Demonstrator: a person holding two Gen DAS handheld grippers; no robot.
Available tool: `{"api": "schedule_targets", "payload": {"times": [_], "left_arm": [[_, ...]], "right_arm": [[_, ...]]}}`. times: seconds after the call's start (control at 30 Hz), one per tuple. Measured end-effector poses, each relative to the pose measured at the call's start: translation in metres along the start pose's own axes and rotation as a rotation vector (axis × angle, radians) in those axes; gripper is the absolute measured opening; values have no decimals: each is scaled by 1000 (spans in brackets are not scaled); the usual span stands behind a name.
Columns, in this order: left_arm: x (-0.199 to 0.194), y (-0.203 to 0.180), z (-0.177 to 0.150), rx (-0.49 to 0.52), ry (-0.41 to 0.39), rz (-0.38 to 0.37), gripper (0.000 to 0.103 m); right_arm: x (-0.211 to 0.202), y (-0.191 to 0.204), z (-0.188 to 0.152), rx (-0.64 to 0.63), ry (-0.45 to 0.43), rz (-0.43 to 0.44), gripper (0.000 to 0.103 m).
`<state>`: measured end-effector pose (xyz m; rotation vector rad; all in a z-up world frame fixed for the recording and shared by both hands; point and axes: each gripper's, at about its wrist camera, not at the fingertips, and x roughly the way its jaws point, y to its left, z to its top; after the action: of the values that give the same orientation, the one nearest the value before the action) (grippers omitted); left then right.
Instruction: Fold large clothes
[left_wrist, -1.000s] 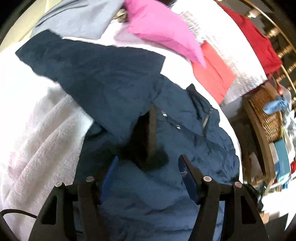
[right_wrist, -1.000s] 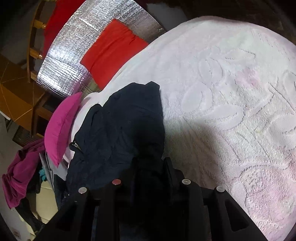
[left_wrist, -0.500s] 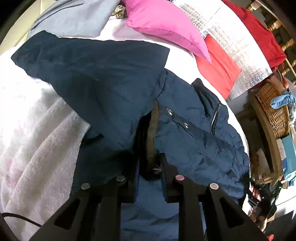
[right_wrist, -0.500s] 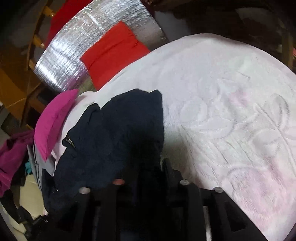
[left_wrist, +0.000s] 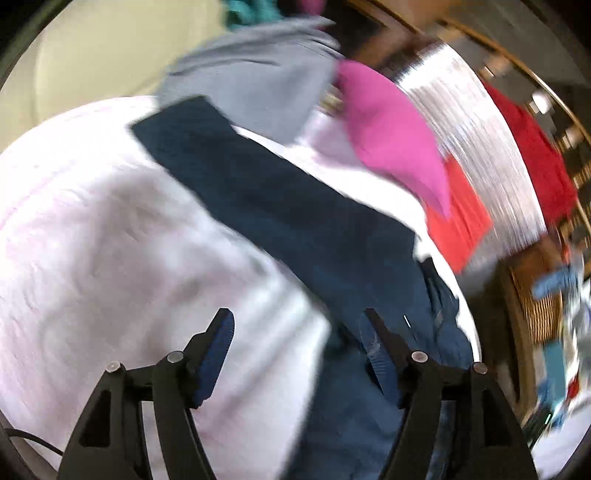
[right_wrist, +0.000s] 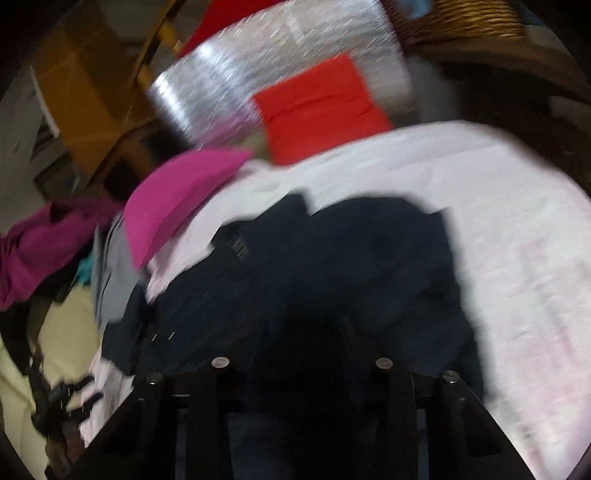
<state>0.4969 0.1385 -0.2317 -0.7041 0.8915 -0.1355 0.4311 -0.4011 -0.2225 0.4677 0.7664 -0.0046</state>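
Now the navy jacket (left_wrist: 295, 214), soft, quilted and creased, lies spread across a pale pink towelling cover (left_wrist: 110, 258) with a raised leaf pattern; one flat sleeve reaches away from the body of the jacket toward a grey garment (left_wrist: 251, 74). A metal zip glints on the jacket's rumpled near part. Both views are smeared by motion.

The left gripper (left_wrist: 299, 332) tilts downward, its jaws spread wide and having just been opening; its blue pads hold nothing, one over the cover, the other at the jacket's edge. The right gripper (right_wrist: 303, 332) also tilts down over the jacket's dark bulk, its jaws having just been closing. They are lost in shadow, so I cannot tell whether cloth is pinched.

Beyond the jacket lie a bright pink pillow (left_wrist: 391, 136), an orange-red folded cloth (right_wrist: 317, 107) on a shiny silver quilted mat (right_wrist: 229, 74), and a woven wicker basket (left_wrist: 535, 306) beside the jacket.
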Motion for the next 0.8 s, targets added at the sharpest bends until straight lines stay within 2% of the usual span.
{"api": "schedule_targets", "payload": {"times": [0.17, 0.27, 0.37, 0.47, 0.5, 0.53, 0.57, 0.6, 0.67, 0.73, 0.8], "left_arm": [[14, 38, 41, -165, -17, 25, 72], [30, 54, 60, -253, -25, 41, 71], [46, 67, 74, -314, -33, 47, 71], [62, 78, 82, -350, -35, 55, 70], [66, 80, 83, -356, -38, 58, 67], [71, 82, 85, -358, -44, 62, 56], [75, 83, 88, -352, -51, 69, 49], [78, 83, 90, -343, -50, 71, 37], [86, 80, 94, -305, -48, 79, 30], [88, 74, 97, -261, -52, 105, 17], [84, 59, 99, -191, -71, 122, 11]], "right_arm": [[51, 37, -22, -39, 115, 22, 40], [85, 41, -37, -49, 204, -13, 40], [89, 44, -39, -81, 206, -17, 40], [72, 38, -38, -76, 170, 40, 40], [65, 35, -37, -85, 148, 37, 40], [57, 33, -35, -94, 127, 29, 40], [52, 28, -35, -96, 111, 22, 40], [46, 24, -35, -93, 100, 21, 40], [32, 12, -39, -83, 83, 18, 40], [20, 3, -38, -76, 71, 7, 40], [8, -8, -39, -60, 62, 8, 40]]}}
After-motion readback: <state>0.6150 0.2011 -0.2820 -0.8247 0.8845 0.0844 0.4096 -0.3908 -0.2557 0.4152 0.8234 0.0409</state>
